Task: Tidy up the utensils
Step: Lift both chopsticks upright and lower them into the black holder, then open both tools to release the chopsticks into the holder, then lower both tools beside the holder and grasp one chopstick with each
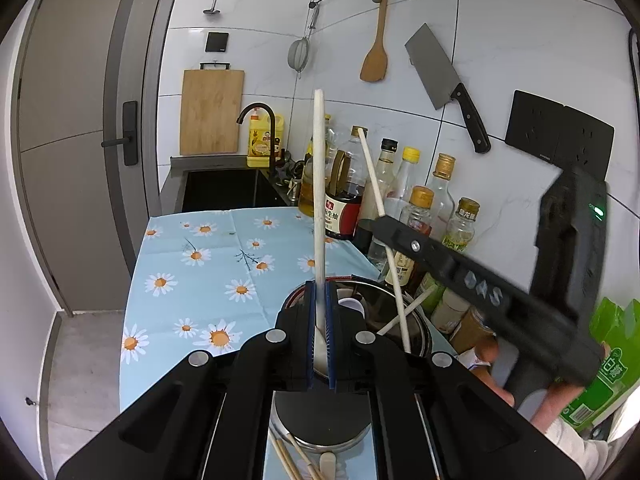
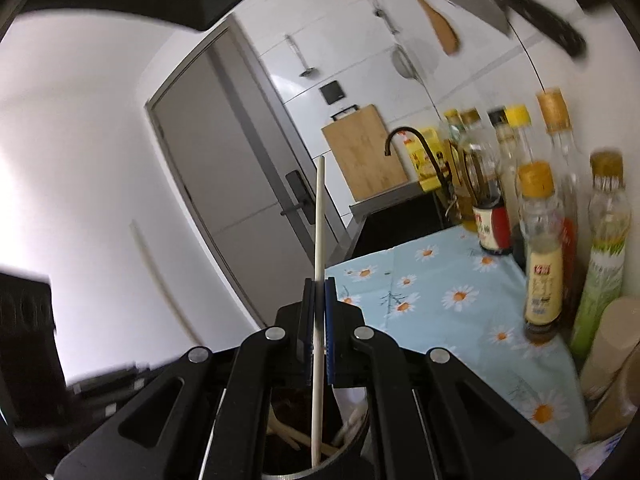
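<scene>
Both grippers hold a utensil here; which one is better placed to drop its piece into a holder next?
Right, probably. The right gripper holds its white chopstick with the lower end already inside the utensil cup. The left gripper holds its white spoon above a steel pot.

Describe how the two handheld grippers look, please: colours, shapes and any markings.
Both the left gripper and the right gripper are matte black plastic with round silver bolts and blue ribbed finger pads. From the side, the right one shows pale letters and a green light.
</scene>
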The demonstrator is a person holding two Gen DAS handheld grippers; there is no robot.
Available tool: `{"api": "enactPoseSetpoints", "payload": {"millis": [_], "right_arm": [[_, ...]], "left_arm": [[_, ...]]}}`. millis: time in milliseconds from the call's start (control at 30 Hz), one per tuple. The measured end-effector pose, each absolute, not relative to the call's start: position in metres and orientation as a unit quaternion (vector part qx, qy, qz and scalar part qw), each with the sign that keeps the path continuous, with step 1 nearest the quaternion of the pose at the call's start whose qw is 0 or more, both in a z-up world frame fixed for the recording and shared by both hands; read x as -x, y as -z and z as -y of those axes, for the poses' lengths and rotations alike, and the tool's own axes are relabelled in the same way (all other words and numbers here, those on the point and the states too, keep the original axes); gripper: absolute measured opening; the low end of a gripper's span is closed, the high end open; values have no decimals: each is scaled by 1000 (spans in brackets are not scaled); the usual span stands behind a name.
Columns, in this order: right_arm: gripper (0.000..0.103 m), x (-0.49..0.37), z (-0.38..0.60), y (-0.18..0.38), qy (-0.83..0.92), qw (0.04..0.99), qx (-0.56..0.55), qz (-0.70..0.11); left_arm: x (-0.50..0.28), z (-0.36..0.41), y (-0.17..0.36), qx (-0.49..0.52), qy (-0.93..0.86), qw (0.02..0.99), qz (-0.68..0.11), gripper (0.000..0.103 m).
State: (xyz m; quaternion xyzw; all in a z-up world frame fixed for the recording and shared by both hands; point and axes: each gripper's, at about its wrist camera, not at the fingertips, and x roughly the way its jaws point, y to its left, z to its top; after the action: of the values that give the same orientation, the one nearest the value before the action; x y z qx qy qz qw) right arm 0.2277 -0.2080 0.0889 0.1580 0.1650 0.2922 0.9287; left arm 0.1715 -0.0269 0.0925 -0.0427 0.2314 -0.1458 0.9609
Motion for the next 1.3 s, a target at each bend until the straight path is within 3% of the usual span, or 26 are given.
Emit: {"api": "enactPoseSetpoints", "payload": {"millis": [233,300,333,367,467,667,767,1000,1300], "right_arm": [[7,-206,214,-86,-288,935,-120,-170],[25,-198,217,-87,-263,945,-98,-167],[46,-195,218,-88,-252,949,-90,-165],[50,-191,220,-88,-240,954,-79,-161],[56,-185,223,-86,-227,958,-62,-167],[71,-179,227,-74,-215,957,-51,-189],[79,-176,226,-67,-216,953,-46,-205],[90,-166,223,-48,-217,947,-38,-236],[90,-155,230,-35,-208,940,-16,-272]], "left_arm": [[-169,24,-94,47,147,960,-233,5],[-168,22,-95,44,136,962,-231,5],[-166,19,-96,44,136,962,-231,5],[-165,17,-96,45,136,962,-232,8],[-159,8,-94,48,119,965,-229,48],[-151,0,-83,33,92,965,-245,63],[-149,-5,-73,35,86,960,-263,75],[-154,-21,-38,53,60,942,-327,82],[-154,-34,2,60,42,920,-385,82]]}}
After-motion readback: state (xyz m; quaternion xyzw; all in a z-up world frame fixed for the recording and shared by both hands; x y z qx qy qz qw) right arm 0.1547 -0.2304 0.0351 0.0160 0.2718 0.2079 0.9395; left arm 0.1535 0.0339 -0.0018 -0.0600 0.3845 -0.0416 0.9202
